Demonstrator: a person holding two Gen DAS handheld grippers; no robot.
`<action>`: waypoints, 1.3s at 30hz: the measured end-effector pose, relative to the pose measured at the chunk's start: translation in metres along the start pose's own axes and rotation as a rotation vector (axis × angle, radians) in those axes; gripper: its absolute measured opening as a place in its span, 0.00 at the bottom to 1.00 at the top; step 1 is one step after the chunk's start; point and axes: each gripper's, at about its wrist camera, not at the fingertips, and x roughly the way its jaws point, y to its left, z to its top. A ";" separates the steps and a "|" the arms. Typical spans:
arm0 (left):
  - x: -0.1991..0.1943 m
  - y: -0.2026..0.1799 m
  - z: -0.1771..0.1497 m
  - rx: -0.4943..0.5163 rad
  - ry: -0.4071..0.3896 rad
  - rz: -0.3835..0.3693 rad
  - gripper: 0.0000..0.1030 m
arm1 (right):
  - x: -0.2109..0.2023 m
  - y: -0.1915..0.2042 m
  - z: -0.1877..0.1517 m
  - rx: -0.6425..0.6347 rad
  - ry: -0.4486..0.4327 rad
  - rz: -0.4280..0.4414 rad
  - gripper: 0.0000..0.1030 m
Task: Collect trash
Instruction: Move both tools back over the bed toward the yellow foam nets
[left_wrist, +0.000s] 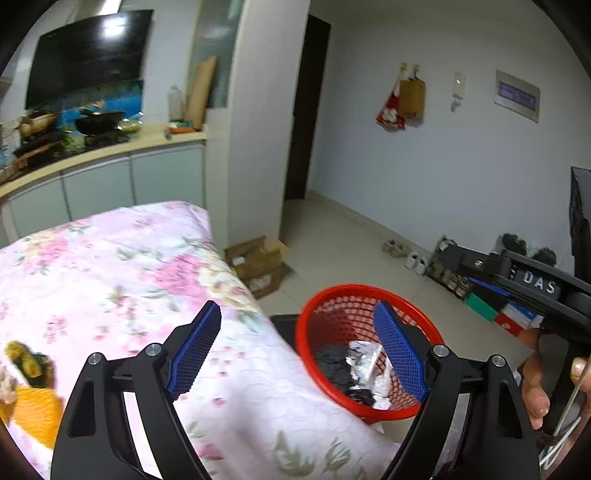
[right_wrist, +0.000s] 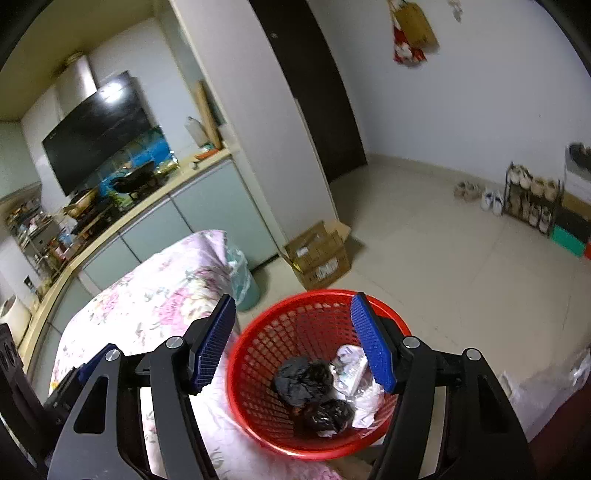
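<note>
Nearest the left wrist camera, the left tongs (left_wrist: 299, 350) are seen spread wide apart, with nothing between the blue pads. Their left pad is set over the floral bedspread (left_wrist: 122, 266), their right pad over the red basket (left_wrist: 334, 291). In the right wrist view, the right tongs (right_wrist: 295, 343) are likewise held apart and empty, the left pad over the bed's edge and the right pad over the basket's far rim.

The trash (right_wrist: 325, 387) is found below and between the pads, in the bottom of the red basket (right_wrist: 258, 406): dark crumpled bags with white and silvery wrappers beside them, touched by neither pair of tongs. The basket itself is placed just beside the bed.

At the lower left of the left wrist view, an orange item (left_wrist: 33, 413) and a yellow-and-green object (left_wrist: 27, 363) are seen on the bedspread, too blurred to be identified. At the right edge, a hand (left_wrist: 543, 384) is wrapped round the other gripper's handle.

Farther off, an open cardboard box (right_wrist: 317, 254) lies on the tiled floor, with a shoe rack (right_wrist: 532, 203) against the wall.
</note>
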 end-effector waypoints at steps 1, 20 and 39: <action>-0.006 0.003 0.000 -0.004 -0.011 0.012 0.79 | -0.004 0.003 0.000 -0.012 -0.012 0.005 0.62; -0.097 0.063 -0.012 -0.065 -0.131 0.229 0.80 | -0.041 0.064 -0.022 -0.215 -0.101 0.093 0.70; -0.174 0.198 -0.052 -0.346 -0.145 0.461 0.80 | -0.036 0.117 -0.057 -0.305 -0.057 0.170 0.72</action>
